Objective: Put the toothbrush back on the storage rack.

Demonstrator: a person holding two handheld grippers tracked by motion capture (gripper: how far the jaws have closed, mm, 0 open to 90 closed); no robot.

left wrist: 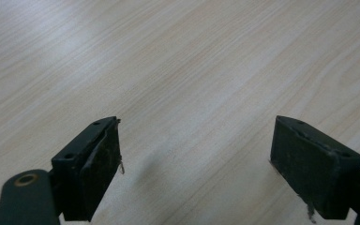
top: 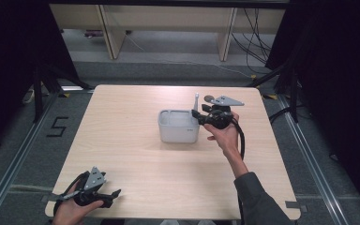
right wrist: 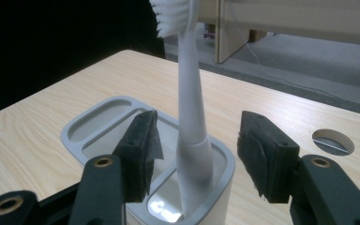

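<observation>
The room is dark at the sides, with a grey carpet floor (top: pixel 168 70) and pale wooden furniture legs at the back, and in the middle stands a square light wooden table (top: pixel 136 154). From high up, I see a small white plastic holder box with rounded corners (top: pixel 178 126) standing a bit right of the middle of the table. A thin white toothbrush (top: pixel 196 102) stands up out of its right end. My right gripper (top: pixel 196 114), black with a grey three-cornered plate on top, is right at that end of the box, and my right hand (top: pixel 225 136) holds it from behind. My left gripper (top: pixel 115 193) is far away from the box, low at the near left corner of the table, in my left hand (top: pixel 75 208). In my left gripper view (left wrist: pixel 194 164) the two black jaws stand wide apart, and only bare wood lies between them. In my right gripper view, my right gripper (right wrist: pixel 197 159) has its jaws on both sides of the toothbrush (right wrist: pixel 190 112) handle. They are partly open, and neither pad touches the handle. The brush stands almost straight up in the near slot of the holder box (right wrist: pixel 89 124), with its white bristles at the top. A round hole in the table (right wrist: pixel 333 141) shows off to the right.
</observation>
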